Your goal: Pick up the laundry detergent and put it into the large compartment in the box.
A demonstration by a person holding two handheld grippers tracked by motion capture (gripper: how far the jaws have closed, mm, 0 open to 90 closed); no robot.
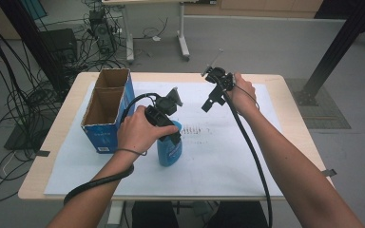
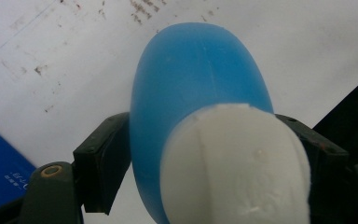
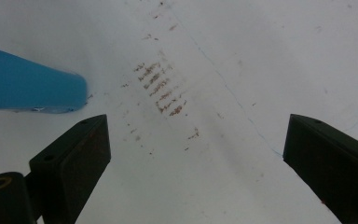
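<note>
A blue bottle point(image 1: 170, 151) with a white cap point(image 2: 233, 163) stands on the white sheet near the table's middle. My left gripper point(image 1: 171, 135) comes down over its top, a hand wrapped around the gripper body. In the left gripper view the two black jaws sit against either side of the blue bottle point(image 2: 191, 79) just below the cap, and my left gripper point(image 2: 205, 140) is shut on it. My right gripper point(image 1: 209, 103) hangs above the sheet to the right, jaws wide apart. In the right gripper view my right gripper point(image 3: 196, 149) holds nothing, with the bottle point(image 3: 28, 86) off to its left.
An open blue cardboard box point(image 1: 105, 102) with two compartments stands at the table's left, close to the left hand. A white paper sheet point(image 1: 218, 156) with brown smudges covers the wooden table point(image 1: 52, 142). Cables and equipment lie on the floor beyond.
</note>
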